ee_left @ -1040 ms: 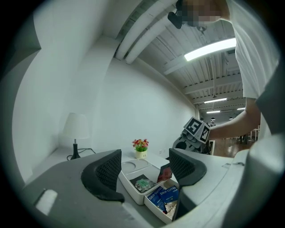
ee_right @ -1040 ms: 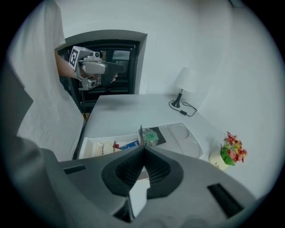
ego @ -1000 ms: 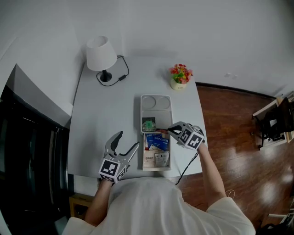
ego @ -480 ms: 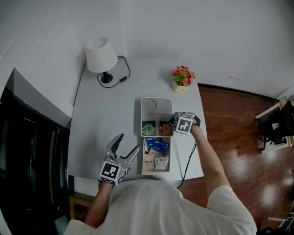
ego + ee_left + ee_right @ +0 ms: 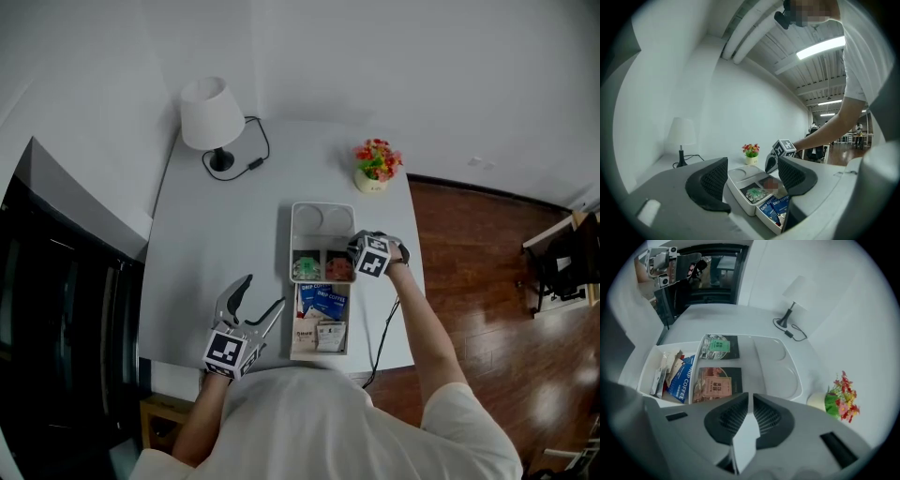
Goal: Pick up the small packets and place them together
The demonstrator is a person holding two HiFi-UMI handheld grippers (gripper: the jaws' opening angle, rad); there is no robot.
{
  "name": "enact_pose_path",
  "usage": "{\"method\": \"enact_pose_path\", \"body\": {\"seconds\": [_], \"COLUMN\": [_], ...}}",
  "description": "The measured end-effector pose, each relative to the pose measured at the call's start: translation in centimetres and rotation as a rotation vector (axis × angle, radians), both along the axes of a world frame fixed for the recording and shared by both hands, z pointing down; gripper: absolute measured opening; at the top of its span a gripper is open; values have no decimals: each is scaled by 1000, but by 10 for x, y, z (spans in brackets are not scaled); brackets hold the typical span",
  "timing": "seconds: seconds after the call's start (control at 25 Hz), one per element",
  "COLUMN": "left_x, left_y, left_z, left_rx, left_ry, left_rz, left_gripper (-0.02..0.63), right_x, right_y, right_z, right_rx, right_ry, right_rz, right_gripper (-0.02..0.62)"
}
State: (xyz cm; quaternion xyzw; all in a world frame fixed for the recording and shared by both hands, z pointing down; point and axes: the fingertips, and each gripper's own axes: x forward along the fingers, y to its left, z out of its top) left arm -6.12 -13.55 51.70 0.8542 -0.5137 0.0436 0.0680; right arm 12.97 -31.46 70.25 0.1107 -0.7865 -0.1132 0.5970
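Observation:
A white divided tray (image 5: 322,206) holds the packets. A green packet (image 5: 305,268) and a red-brown packet (image 5: 338,268) lie side by side in its two middle compartments. Blue drip-coffee packets (image 5: 326,300) and several pale packets (image 5: 319,333) fill the near compartment. My right gripper (image 5: 353,249) hovers at the tray's right edge, just above the red-brown packet (image 5: 715,385). Its jaws are opening, a narrow gap shows and nothing is between them (image 5: 750,401). My left gripper (image 5: 263,292) rests open and empty left of the tray, with the green packet (image 5: 756,193) seen beyond it.
A white lamp (image 5: 210,112) with its cord stands at the table's far left. A small pot of flowers (image 5: 375,164) sits behind the tray. The tray's far section (image 5: 780,366) has two round hollows. The table's right edge drops to a wooden floor (image 5: 487,281).
My right gripper moved from the near compartment to the middle right one. The red-brown packet now lies there beside the green one. The left gripper barely moved.

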Motion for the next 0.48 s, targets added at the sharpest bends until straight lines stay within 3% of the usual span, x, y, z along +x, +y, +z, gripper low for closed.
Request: {"method": "enact_pose_path", "body": {"seconds": [0.08, 0.16, 0.2, 0.32, 0.48], "left_x": [2, 4, 4, 0, -4], "left_y": [-1, -2, -3, -6, -10], "left_z": [-1, -3, -4, -13, -35], "left_rx": [3, 12, 17, 37, 95], "left_ry": [1, 4, 6, 19, 28], "left_rz": [9, 19, 22, 20, 29], "left_gripper": [327, 327, 327, 327, 327], "right_x": [1, -4, -9, -33, -45], "right_y": [-9, -16, -17, -8, 32], "right_z": [-8, -26, -42, -115, -215], "right_rx": [56, 110, 146, 253, 295], "right_ry": [-25, -89, -149, -460, -934], "right_rz": [26, 60, 82, 167, 280], "right_gripper": [64, 341, 403, 411, 411]}}
